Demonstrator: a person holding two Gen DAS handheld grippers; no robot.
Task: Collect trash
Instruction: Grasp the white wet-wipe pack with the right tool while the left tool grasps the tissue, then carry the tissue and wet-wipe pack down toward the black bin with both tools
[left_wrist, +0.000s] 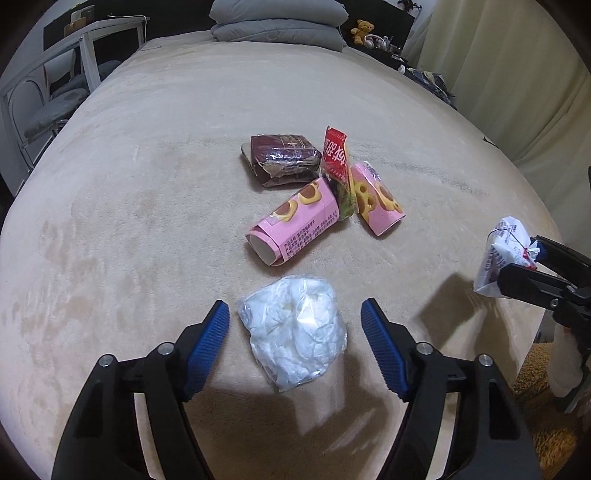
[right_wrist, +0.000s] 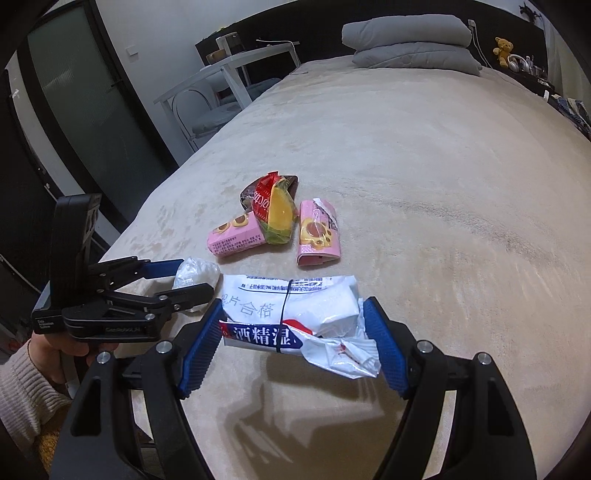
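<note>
The crumpled plastic bag (left_wrist: 293, 332) lies on the bed (left_wrist: 147, 184) between the left claw's (left_wrist: 295, 339) parted pads, seemingly untouched, long axis running near-to-far; the right claw (right_wrist: 291, 328) clamps the wipes packet (right_wrist: 291, 310).

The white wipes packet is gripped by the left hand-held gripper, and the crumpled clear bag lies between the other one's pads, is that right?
Not quite. The right hand-held gripper grips the white wipes packet, as the right wrist view shows. The crumpled clear bag lies between the left hand-held gripper's pads, not yet pressed, as the left wrist view shows.
</note>
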